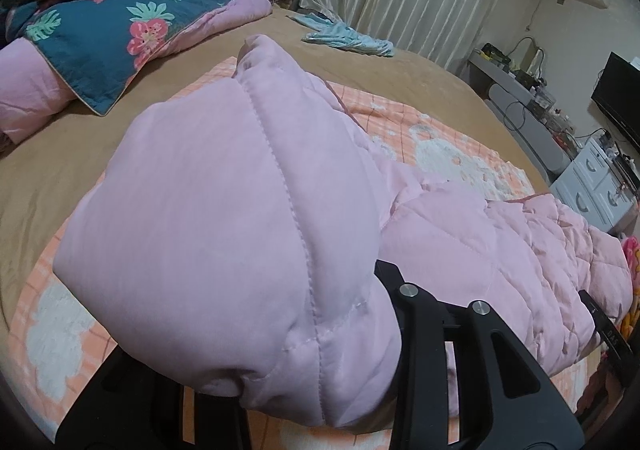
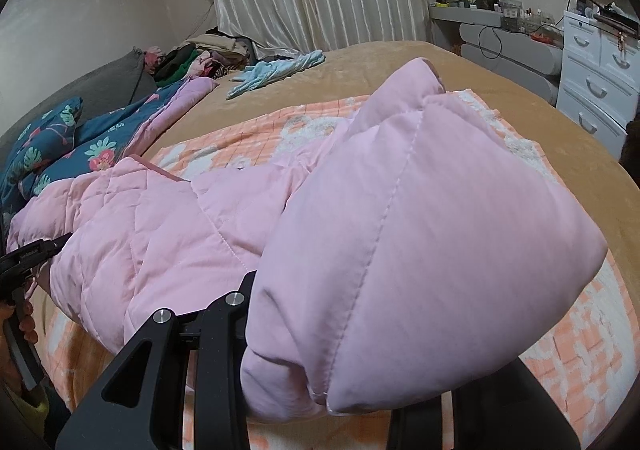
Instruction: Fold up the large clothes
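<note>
So the pink quilted puffer jacket (image 1: 224,209) is lying across an orange checked blanket (image 1: 452,153) on the tan bedspread (image 1: 60,165), with each gripper clamped on a puffy end of it, looks like the left gripper (image 1: 320,382) and right gripper (image 2: 320,382) each have a sleeve bunched between the fingers. My guess is they're pinching both ends so the sleeves can be folded in evenly over the body. Floral quilt (image 1: 92,25) and a light blue garment (image 2: 276,71) sit well apart, out of the way.

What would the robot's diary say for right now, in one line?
step: folding | left gripper: shut on pink jacket | right gripper: shut on pink jacket | jacket: over orange blanket
</note>
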{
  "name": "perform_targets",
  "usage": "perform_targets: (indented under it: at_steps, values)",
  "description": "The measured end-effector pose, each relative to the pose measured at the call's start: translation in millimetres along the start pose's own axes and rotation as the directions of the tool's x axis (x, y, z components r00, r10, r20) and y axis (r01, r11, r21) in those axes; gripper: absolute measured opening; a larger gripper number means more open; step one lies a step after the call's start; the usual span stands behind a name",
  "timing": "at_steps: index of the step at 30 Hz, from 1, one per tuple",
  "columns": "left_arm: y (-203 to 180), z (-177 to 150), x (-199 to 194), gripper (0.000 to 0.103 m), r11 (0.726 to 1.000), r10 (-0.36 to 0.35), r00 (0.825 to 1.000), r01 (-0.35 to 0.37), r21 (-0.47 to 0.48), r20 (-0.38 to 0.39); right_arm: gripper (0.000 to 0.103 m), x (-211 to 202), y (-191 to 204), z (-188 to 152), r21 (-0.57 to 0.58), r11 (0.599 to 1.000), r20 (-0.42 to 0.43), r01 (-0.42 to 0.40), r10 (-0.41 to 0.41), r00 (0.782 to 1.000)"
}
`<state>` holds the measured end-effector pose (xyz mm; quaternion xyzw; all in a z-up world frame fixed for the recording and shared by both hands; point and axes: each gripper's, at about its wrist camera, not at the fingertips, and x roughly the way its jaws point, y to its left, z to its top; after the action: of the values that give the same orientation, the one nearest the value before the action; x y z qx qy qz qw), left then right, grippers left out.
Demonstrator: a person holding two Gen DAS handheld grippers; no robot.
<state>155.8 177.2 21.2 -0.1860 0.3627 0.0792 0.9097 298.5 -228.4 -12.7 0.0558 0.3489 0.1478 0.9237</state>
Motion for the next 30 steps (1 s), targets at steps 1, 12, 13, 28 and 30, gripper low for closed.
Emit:
perform_targets:
  at_steps: [1, 12, 13, 28, 30]
  values:
    - [1, -2, -2, 0.027, 1.000, -0.001, 1.000, 0.001, 0.002, -0.001, 0.031, -2, 0, -2, 0.000, 1.000, 0.000, 0.000, 0.000, 1.000]
    - [7, -23, -12, 0.029, 1.000, -0.005, 1.000, 0.005, 0.013, -0.002, 0.031, -12, 3, -19, 0.002, 1.000, -0.001, 0.001, -0.001, 1.000]
    - [8, -25, -12, 0.029, 1.000, -0.005, 1.000, 0.005, 0.014, -0.003, 0.031, -13, 2, -23, 0.004, 1.000, -0.002, 0.001, -0.001, 1.000]
    - [20, -51, 3, 0.034, 1.000, 0.015, 0.999, -0.015, -0.001, -0.032, 0.033, 2, -12, -50, 0.081, 0.997, -0.053, 0.000, 0.004, 0.999]
    - [21, -53, 5, 0.035, 1.000, 0.019, 0.999, -0.019, 0.004, -0.035, 0.034, 4, -14, -52, 0.085, 0.996, -0.060, 0.003, 0.003, 0.998]
